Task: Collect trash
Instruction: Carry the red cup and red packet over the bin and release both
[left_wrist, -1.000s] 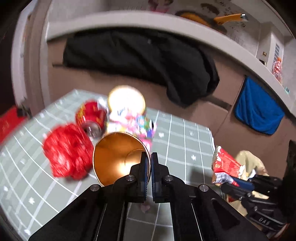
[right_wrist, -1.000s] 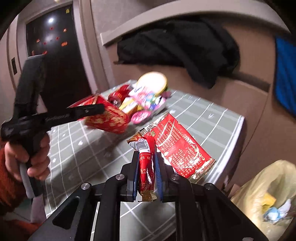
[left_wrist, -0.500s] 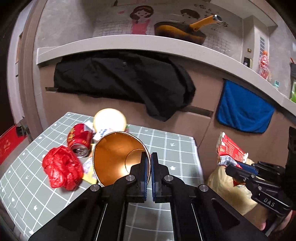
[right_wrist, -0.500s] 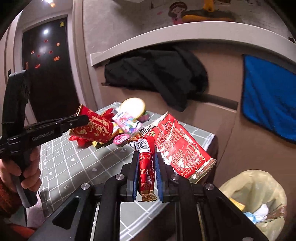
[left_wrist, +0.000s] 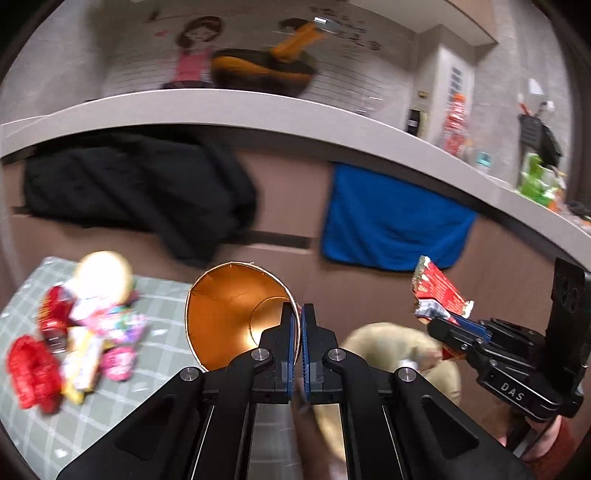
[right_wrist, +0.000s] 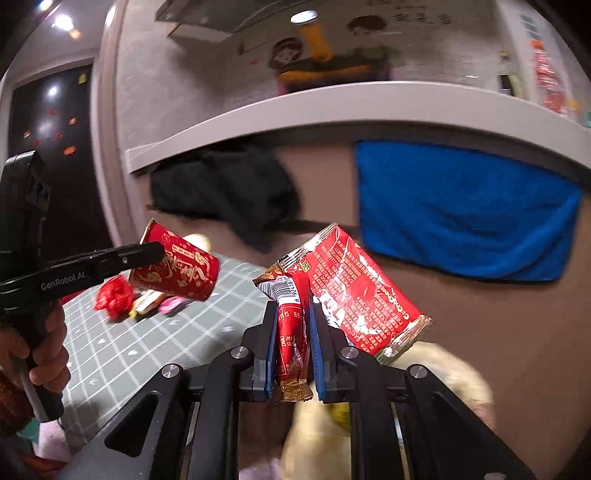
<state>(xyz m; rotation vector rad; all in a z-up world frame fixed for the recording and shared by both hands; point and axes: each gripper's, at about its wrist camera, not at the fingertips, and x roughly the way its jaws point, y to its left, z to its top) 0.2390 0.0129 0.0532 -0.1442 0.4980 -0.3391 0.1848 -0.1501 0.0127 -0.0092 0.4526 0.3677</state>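
Observation:
My left gripper (left_wrist: 298, 314) is shut on the rim of a red paper cup (left_wrist: 236, 314) whose orange inside faces the camera; from the right wrist view the same cup (right_wrist: 177, 271) hangs from that gripper (right_wrist: 155, 251) over the table edge. My right gripper (right_wrist: 291, 314) is shut on a red snack wrapper (right_wrist: 354, 291), which sticks up and to the right. The left wrist view shows that wrapper (left_wrist: 437, 293) in the right gripper (left_wrist: 443, 325) above a yellowish trash bag (left_wrist: 391, 350). More trash (left_wrist: 85, 325) lies heaped on the checked table (left_wrist: 155, 369).
A black garment (left_wrist: 136, 195) and a blue towel (left_wrist: 391, 225) hang on the brown wall under a grey counter (left_wrist: 258, 114). The bag (right_wrist: 436, 387) sits on the floor right of the table (right_wrist: 147, 339). A hand (right_wrist: 33, 343) grips the left tool.
Both grippers have swung right and risen with cup and wrapper, away from the table's trash heap. The trash bag now lies below and ahead of them.

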